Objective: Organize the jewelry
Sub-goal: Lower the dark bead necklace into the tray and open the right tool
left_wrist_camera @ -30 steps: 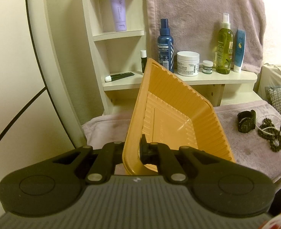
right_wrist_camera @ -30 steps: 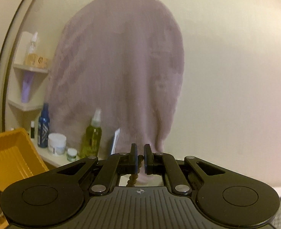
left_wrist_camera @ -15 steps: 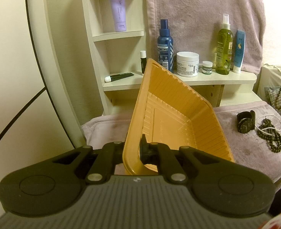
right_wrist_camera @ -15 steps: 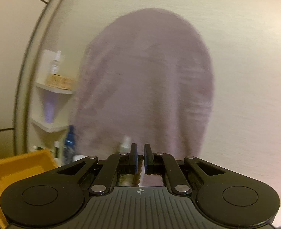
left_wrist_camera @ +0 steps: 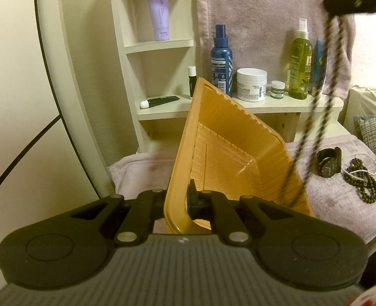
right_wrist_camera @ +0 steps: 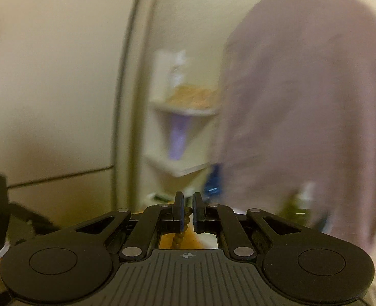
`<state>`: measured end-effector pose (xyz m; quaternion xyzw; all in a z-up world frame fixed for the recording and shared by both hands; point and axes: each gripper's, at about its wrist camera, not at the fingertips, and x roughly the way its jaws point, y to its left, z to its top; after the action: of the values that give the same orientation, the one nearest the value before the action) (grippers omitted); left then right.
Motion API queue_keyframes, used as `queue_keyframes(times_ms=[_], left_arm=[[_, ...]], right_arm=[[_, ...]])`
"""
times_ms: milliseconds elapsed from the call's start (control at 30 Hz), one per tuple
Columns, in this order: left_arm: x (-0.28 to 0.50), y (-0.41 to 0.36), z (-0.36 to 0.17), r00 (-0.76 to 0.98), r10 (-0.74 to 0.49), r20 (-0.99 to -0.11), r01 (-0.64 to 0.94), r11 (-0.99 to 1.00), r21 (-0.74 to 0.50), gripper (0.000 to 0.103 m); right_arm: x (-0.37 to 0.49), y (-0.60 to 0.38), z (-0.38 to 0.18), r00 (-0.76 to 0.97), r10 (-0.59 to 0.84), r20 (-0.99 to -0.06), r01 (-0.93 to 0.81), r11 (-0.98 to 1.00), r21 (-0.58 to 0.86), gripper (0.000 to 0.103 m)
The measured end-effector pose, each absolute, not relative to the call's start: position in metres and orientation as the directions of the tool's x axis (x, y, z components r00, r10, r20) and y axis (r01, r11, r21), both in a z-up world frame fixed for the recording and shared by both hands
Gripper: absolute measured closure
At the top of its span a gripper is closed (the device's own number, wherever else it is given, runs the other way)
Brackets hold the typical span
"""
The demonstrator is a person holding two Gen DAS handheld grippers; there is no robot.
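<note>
The left gripper (left_wrist_camera: 181, 199) has its jaws closed on the near rim of the orange tray (left_wrist_camera: 228, 153), holding the tray tilted above the towel-covered surface (left_wrist_camera: 336, 199). The right gripper (right_wrist_camera: 187, 211) has its jaws nearly closed on a dark beaded necklace (left_wrist_camera: 313, 117); in the left wrist view the necklace hangs as a long loop from the gripper at the upper right, its lower end over the tray's right wall. On the towel to the right of the tray lie a black watch (left_wrist_camera: 329, 163) and, just beside it, a second beaded strand (left_wrist_camera: 365, 181). Bottles and jars stand on the shelf (left_wrist_camera: 277, 104) behind the tray. The right wrist view is blurred.
</note>
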<state>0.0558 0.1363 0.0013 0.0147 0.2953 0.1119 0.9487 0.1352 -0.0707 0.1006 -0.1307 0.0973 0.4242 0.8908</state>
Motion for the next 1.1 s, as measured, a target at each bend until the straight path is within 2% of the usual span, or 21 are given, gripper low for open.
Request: queue_keyframes(times_ms=[100,267,333,467,633,1100], left_arm=[[0.057,0.137,0.002,0.801,0.22,-0.557,-0.202,0.975,0.093,0.098],[0.058,0.137,0.002,0.803,0.217,-0.555,-0.199,0.975,0.095,0.097],[0.057,0.137,0.002,0.803,0.218,-0.555,-0.199,0.975,0.095,0.097],[0.057,0.138,0.001,0.802,0.218,-0.556,-0.2,0.975,0.094,0.097],[0.057,0.138,0.001,0.802,0.217,-0.557,-0.198,0.976,0.094,0.097],[0.057,0.141,0.0,0.798,0.218,-0.561,-0.206,0.975,0.086,0.098]], right_arm=[[0.146,-0.043,0.089,0.515,0.756,-0.405,-0.856,0.475,-0.201,0.097],[0.15,-0.008,0.067,0.356,0.741,-0.57,-0.91,0.136,-0.392,0.097],[0.147,-0.001,0.054,0.344,0.7,-0.626,-0.885,0.018,-0.466,0.097],[0.144,0.005,0.035,0.361,0.636,-0.682,-0.811,-0.148,-0.567,0.097],[0.153,0.008,0.01,0.432,0.573,-0.697,-0.693,-0.283,-0.663,0.097],[0.163,0.014,0.008,0.41,0.616,-0.673,-0.729,-0.223,-0.648,0.097]])
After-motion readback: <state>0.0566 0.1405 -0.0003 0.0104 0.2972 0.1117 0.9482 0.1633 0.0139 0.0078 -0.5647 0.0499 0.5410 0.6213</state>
